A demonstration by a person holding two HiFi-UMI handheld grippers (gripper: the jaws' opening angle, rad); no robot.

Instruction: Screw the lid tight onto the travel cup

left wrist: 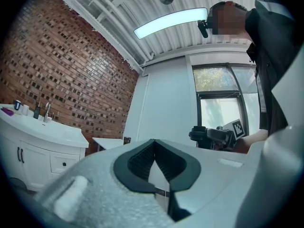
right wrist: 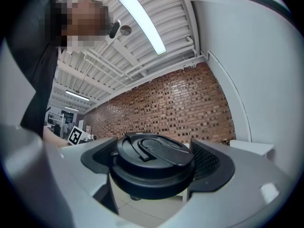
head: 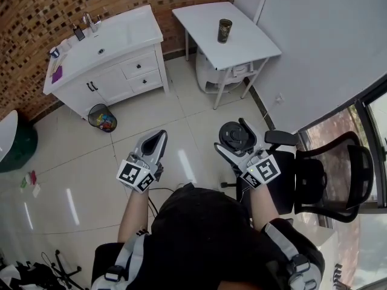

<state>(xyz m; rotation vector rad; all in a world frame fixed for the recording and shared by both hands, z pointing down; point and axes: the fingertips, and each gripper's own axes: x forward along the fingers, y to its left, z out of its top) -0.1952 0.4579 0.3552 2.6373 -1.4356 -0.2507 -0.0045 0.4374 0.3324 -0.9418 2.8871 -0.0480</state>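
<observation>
Both jaws of the right gripper (head: 234, 135) press the lid (right wrist: 153, 156) between them.

**A:** Anyone else? We can't tell what the small stuff by the tap (head: 91, 22) on the vanity top (head: 124, 35) is, it's way too tiny.

**B:** Same here. What's in the bin (head: 91, 116) is just coloured bits to us. The green thing (head: 21, 150) gets cut off at the left edge, and the right gripper (right wrist: 154, 148) covers both sides of the lid (right wrist: 152, 163).

Bright, sharp; fisheye-warped, dark-vignetted edges.
</observation>
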